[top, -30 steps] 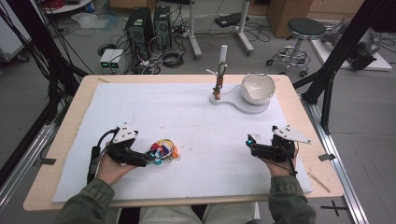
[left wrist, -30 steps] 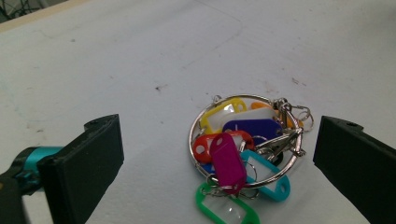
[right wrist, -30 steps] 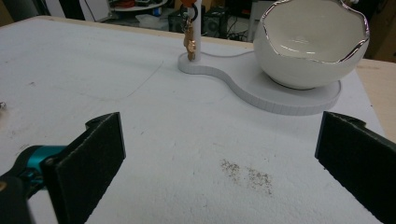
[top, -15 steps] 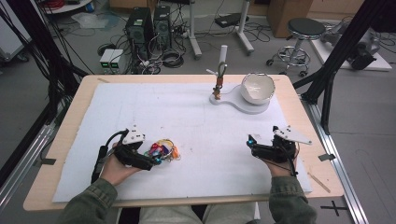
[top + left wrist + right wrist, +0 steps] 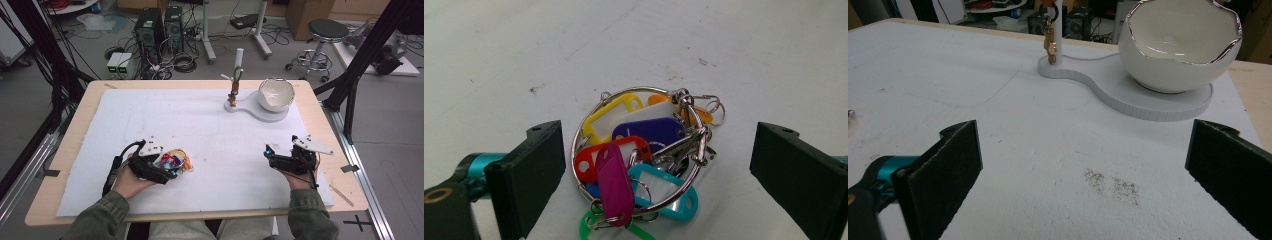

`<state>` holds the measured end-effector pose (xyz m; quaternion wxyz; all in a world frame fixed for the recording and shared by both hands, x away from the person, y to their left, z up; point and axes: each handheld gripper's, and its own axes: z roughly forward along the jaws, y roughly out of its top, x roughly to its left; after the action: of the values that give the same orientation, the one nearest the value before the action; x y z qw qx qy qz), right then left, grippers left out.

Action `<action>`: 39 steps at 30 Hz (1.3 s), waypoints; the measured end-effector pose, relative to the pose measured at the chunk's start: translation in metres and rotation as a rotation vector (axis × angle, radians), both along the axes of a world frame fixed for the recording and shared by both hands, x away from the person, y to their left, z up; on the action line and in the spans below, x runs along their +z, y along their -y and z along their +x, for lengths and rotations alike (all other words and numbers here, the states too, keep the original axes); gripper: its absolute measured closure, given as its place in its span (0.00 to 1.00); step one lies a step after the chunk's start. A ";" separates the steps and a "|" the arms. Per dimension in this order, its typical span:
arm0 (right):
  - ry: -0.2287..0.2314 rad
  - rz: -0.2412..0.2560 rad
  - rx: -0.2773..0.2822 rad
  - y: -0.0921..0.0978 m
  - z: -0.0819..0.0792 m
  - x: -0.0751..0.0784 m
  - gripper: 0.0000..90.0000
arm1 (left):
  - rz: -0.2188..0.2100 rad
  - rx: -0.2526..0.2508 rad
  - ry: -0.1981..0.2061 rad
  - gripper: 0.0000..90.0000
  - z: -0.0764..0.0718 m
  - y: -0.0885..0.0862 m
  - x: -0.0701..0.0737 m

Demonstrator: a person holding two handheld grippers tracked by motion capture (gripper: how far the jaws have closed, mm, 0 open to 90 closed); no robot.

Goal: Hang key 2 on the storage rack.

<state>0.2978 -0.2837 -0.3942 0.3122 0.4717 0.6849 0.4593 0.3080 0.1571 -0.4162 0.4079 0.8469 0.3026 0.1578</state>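
Around the key ring (image 5: 639, 155), the left tool (image 5: 656, 165) gaped wide, gripping nothing; closing carelessly might pinch one loose tag only.

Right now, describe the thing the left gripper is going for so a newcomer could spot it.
On the white mat covering the wooden table, look near the front left, between the open jaws of the left gripper. There lies a key ring: a large metal hoop crowded with plastic tags in yellow, purple, red, magenta, teal and green, the mat's one multicoloured cluster.
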 end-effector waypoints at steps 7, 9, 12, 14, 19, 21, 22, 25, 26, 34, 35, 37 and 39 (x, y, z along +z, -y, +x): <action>0.001 0.002 0.000 0.001 0.000 0.000 0.01 | 0.014 -0.041 0.000 0.18 -0.002 0.006 -0.002; 0.001 0.002 0.001 0.001 0.001 0.000 0.01 | 0.022 -0.052 0.000 0.21 -0.002 0.007 -0.002; -0.001 0.005 -0.002 0.001 0.001 0.000 0.01 | 0.026 -0.069 0.001 0.27 -0.003 0.009 -0.003; -0.002 0.003 0.000 0.001 0.001 -0.001 0.01 | 0.026 -0.076 0.000 0.30 -0.004 0.010 -0.003; -0.004 0.007 -0.003 0.001 0.001 -0.001 0.01 | 0.040 -0.104 -0.013 0.45 -0.003 0.012 -0.006; -0.002 0.003 -0.001 0.001 0.001 -0.001 0.01 | 0.050 -0.111 -0.016 0.50 -0.003 0.013 -0.007; -0.002 0.003 -0.001 0.001 0.001 -0.001 0.01 | 0.057 -0.112 -0.016 0.54 -0.003 0.013 -0.008; -0.004 0.005 -0.003 0.001 0.001 -0.001 0.01 | 0.087 -0.114 -0.013 0.61 -0.003 0.016 -0.010; -0.005 0.006 -0.004 0.001 0.001 -0.001 0.01 | 0.099 -0.113 -0.014 0.64 -0.003 0.017 -0.011; -0.010 0.026 -0.003 0.003 0.002 -0.003 0.01 | 0.130 -0.146 -0.009 0.82 -0.003 0.020 -0.013; -0.010 0.026 -0.002 0.003 0.002 -0.003 0.01 | 0.132 -0.156 -0.010 0.84 -0.003 0.020 -0.013; -0.010 0.026 -0.006 0.003 0.002 -0.003 0.01 | 0.120 -0.158 -0.023 0.86 -0.001 0.018 -0.013; -0.010 0.028 -0.006 0.003 0.002 -0.003 0.01 | 0.094 -0.157 -0.041 0.87 0.001 0.015 -0.012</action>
<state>0.2995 -0.2871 -0.3969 0.3038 0.4803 0.6785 0.4654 0.3088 0.1417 -0.4280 0.3725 0.8892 0.2359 0.1218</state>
